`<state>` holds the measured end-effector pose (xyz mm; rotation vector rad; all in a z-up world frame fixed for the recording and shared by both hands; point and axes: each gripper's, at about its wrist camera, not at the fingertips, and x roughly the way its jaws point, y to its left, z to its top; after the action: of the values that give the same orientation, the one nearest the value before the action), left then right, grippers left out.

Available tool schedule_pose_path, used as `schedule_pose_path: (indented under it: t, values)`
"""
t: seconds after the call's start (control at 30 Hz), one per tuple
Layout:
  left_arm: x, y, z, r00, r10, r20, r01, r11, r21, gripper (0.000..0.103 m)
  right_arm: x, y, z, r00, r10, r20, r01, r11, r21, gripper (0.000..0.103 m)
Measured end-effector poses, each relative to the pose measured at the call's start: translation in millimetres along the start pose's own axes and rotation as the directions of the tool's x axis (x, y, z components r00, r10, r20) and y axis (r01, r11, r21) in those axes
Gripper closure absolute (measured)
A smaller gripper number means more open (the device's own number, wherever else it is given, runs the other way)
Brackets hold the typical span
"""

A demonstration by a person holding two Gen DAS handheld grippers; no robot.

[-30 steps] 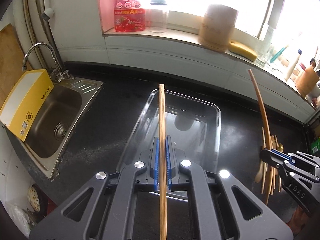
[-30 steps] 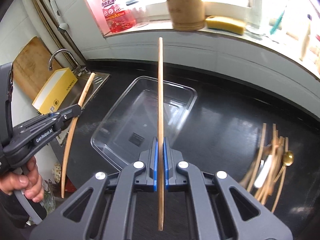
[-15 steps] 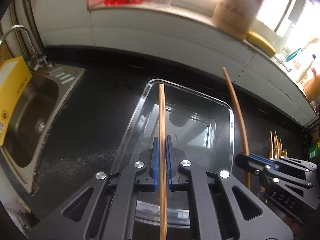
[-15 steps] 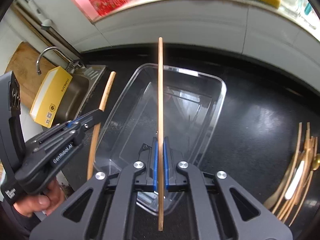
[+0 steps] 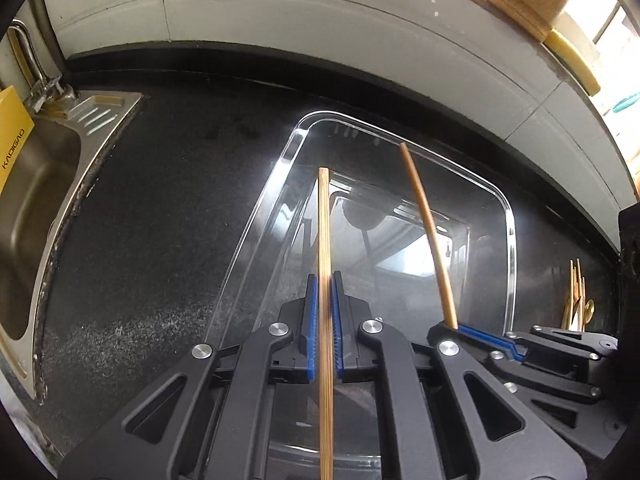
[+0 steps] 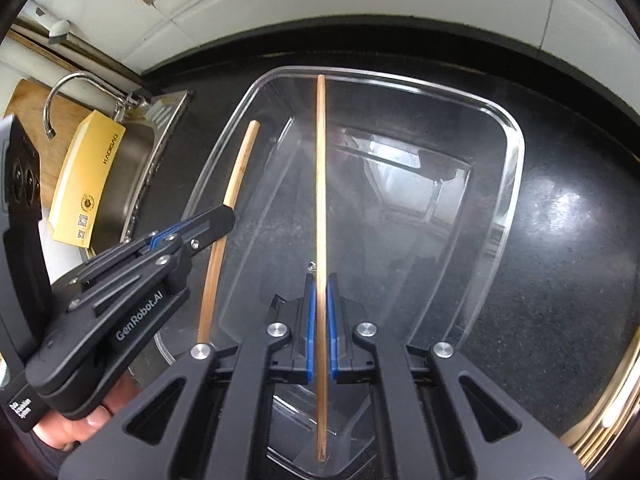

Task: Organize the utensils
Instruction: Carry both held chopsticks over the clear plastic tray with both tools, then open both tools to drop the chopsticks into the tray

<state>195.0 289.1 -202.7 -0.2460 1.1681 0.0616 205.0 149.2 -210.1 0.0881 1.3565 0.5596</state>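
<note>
Steel sink (image 5: 36,200) at left of the black table (image 5: 160,240). Left gripper (image 5: 325,308), jaws clamped on one chopstick (image 5: 324,240); right gripper (image 6: 319,312), jaws clamped on another chopstick (image 6: 320,180); both above the clear tray (image 6: 508,184).

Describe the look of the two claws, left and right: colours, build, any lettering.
Both are matte black plastic frames with triangular cut-outs, silver round bolts at the pivots and blue pads lining the fingers. The left claw carries white "GenRobot.AI" lettering on its side and a small white label near the grip. The right claw shows no lettering in these views.
</note>
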Motion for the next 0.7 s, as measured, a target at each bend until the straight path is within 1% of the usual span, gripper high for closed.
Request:
schedule_pose_path:
  t: [0.2, 0.27, 0.3, 0.33, 0.37, 0.4, 0.43, 0.47, 0.5, 0.53, 0.57, 0.6, 0.7]
  values:
    - [7, -2, 0, 1.0, -0.005, -0.009, 0.005, 1.0, 0.008, 0.097, 10, -5, 0, 1.0, 0.004, -0.023, -0.004, 1.0, 0.0, 0.097]
    - [9, -2, 1, 1.0, -0.013, -0.017, 0.013, 1.0, 0.007, 0.097, 11, -5, 3, 1.0, -0.007, -0.026, 0.007, 1.0, -0.002, 0.097]
    - [11, -1, 2, 1.0, -0.015, -0.021, 0.015, 1.0, 0.004, 0.097, 10, -7, 4, 0.999, -0.01, -0.03, 0.01, 1.0, -0.001, 0.096]
    - [12, 0, 3, 1.0, -0.018, -0.023, 0.018, 1.0, 0.001, 0.096, 6, -9, 5, 1.0, -0.023, -0.021, 0.023, 1.0, 0.003, 0.093]
    - [12, 0, 4, 1.0, -0.013, -0.025, 0.013, 1.0, 0.002, 0.096, 1, -13, 6, 0.999, -0.042, -0.002, 0.042, 0.999, 0.003, 0.084]
    - [12, 1, 5, 1.0, -0.016, -0.026, 0.016, 1.0, 0.003, 0.096, -6, -13, 7, 0.998, -0.06, 0.022, 0.06, 0.998, 0.005, 0.044]
    - [10, 1, 6, 1.0, -0.016, -0.024, 0.016, 1.0, 0.004, 0.088, -17, -14, 8, 0.994, -0.069, 0.079, 0.069, 0.998, 0.001, 0.024]
    - [7, 2, 7, 1.0, -0.02, -0.019, 0.02, 1.0, 0.001, 0.063, -25, -16, 8, 0.992, -0.073, 0.105, 0.074, 0.997, -0.004, 0.024]
    - [3, 4, 7, 1.0, -0.024, -0.013, 0.024, 1.0, -0.006, 0.044, -35, -17, 8, 0.988, -0.088, 0.128, 0.09, 0.996, -0.012, 0.024]
    - [-4, 6, 8, 0.998, -0.062, 0.01, 0.062, 0.998, -0.024, 0.023, -41, -18, 8, 0.985, -0.096, 0.141, 0.099, 0.995, -0.014, 0.024]
    - [-13, 7, 8, 0.998, -0.054, 0.039, 0.055, 0.998, -0.039, 0.017, -49, -21, 6, 0.982, -0.102, 0.16, 0.106, 0.994, -0.012, 0.024]
    - [-20, 8, 7, 0.997, -0.04, 0.063, 0.043, 0.998, -0.04, 0.015, -56, -23, 5, 0.979, -0.102, 0.175, 0.106, 0.994, -0.013, 0.024]
    - [-35, 5, 7, 0.995, -0.054, 0.082, 0.057, 0.998, -0.036, 0.015, -75, -27, -3, 0.969, -0.121, 0.218, 0.125, 0.992, -0.008, 0.024]
